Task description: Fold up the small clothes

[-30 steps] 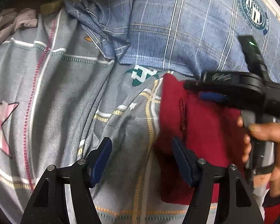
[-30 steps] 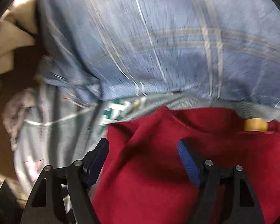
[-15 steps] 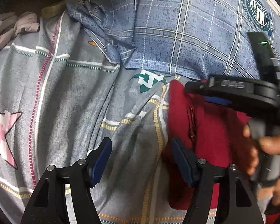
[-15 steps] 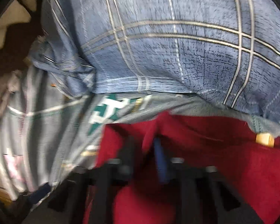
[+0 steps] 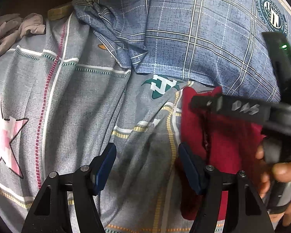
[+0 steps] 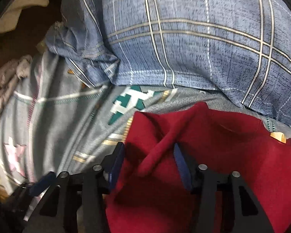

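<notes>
A dark red small garment (image 5: 225,147) lies on a grey patterned bedsheet (image 5: 83,104). In the right wrist view the red garment (image 6: 223,165) fills the lower right, and a raised fold of it stands between the fingers of my right gripper (image 6: 148,163), which are open and apart from it. My left gripper (image 5: 147,163) is open and empty, over the sheet at the garment's left edge. The right gripper (image 5: 196,103) also shows in the left wrist view, held by a hand over the garment's top edge.
A blue plaid pillow (image 5: 203,35) lies just behind the garment and also shows in the right wrist view (image 6: 184,35). A crumpled pale cloth (image 5: 13,29) sits at the far left by the dark bed edge. A small tan tag (image 6: 277,136) shows at the garment's right.
My right gripper narrowed half a second ago and is now open again, with a raised fold of red cloth between its fingers. My left gripper stays open and has shifted slightly left.
</notes>
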`<state>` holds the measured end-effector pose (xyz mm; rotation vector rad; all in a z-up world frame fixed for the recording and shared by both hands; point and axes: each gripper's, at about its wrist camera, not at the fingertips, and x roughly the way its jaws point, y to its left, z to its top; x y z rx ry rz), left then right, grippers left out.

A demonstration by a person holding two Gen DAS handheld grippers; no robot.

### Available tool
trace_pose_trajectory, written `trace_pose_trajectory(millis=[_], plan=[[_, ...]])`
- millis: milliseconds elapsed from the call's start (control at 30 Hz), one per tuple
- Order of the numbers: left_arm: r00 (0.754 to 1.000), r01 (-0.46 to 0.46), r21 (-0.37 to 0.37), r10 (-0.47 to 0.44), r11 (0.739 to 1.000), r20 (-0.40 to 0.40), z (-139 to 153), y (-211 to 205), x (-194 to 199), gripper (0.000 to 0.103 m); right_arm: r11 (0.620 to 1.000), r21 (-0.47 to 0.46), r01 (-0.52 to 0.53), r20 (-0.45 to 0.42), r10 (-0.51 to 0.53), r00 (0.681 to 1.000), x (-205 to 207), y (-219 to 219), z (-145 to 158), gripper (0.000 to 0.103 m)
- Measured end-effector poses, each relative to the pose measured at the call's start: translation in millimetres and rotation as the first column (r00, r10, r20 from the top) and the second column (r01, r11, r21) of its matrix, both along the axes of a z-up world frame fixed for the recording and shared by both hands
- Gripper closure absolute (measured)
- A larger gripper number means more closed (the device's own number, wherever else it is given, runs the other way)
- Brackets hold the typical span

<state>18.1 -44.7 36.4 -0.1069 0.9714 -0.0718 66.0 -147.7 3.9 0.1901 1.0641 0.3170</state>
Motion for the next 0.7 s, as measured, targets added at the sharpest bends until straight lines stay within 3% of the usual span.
trace_pose_trajectory(millis=[100, 500, 700], plan=[[1.000, 0.005, -0.004, -0.005, 1.000, -0.001, -0.5, -0.8, 0.9, 0.037, 0.998, 0.052, 0.028, 0.000, -0.028, 1.000, -2.3, -11.4, 9.3, 0.033], [1.000, -0.009, -0.030, 0.009, 1.000, -0.030, -4.9, 6.4, 4.9, 0.037, 1.000, 0.004, 0.021, 0.003, -0.021, 1.000, -11.4, -10.7, 10.9, 0.031], [0.999, 0.016, -0.055, -0.018, 0.998, -0.039, -6.4, 3.3, 6.3, 0.037, 0.992, -0.125, 0.008, -0.012, -0.009, 1.000, 4.0, 19.5, -7.3, 0.022]])
